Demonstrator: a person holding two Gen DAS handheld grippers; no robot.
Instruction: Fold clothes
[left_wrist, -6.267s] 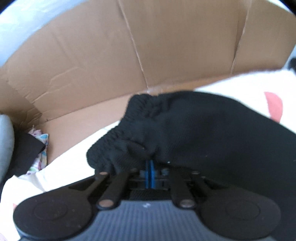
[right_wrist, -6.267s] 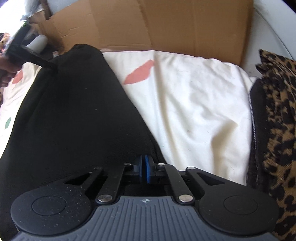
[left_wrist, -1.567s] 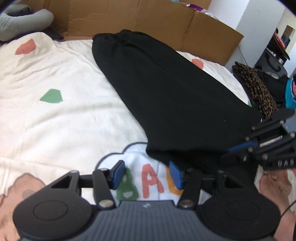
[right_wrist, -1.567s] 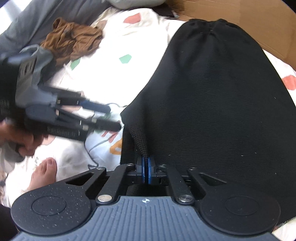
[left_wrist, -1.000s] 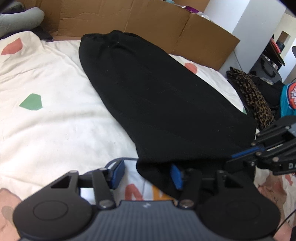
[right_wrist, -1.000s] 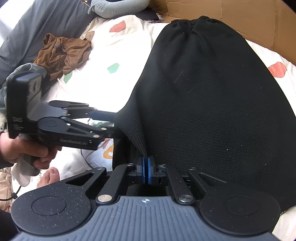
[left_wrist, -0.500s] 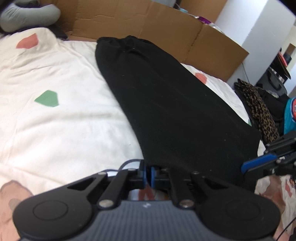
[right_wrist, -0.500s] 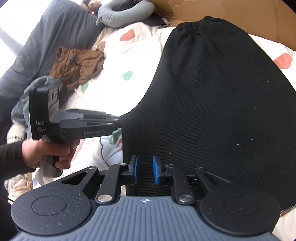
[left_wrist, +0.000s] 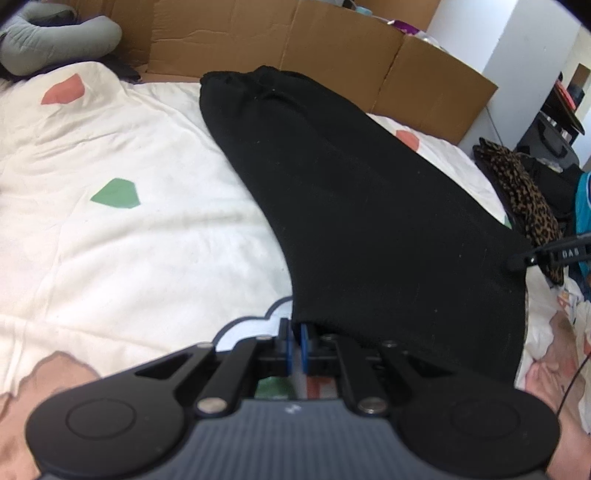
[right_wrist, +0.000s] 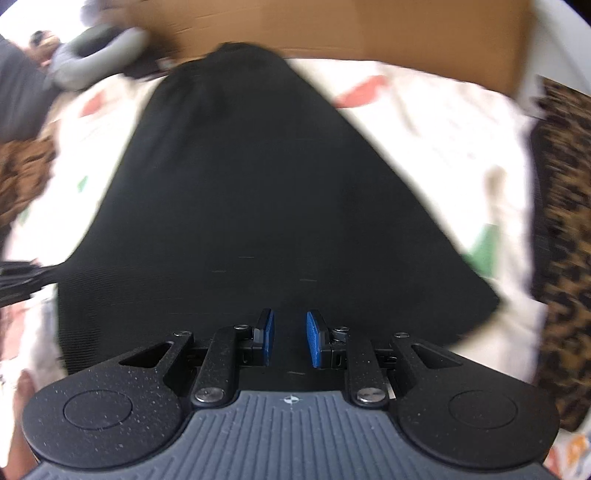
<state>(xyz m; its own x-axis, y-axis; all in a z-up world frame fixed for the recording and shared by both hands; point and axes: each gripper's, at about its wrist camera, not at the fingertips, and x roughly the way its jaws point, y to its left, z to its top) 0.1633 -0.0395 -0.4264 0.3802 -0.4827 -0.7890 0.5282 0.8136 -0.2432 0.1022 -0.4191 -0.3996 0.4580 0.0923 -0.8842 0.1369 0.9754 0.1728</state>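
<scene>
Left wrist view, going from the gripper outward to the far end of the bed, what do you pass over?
left gripper → black garment → its gathered waistband → cardboard panels.

Bright daylight, fisheye-bent edges — right wrist view smeared by motion blur.

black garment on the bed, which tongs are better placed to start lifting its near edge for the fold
Left. The left tongs are shut on the black garment at its near corner, while the right tongs are open above the cloth, gripping nothing.
</scene>
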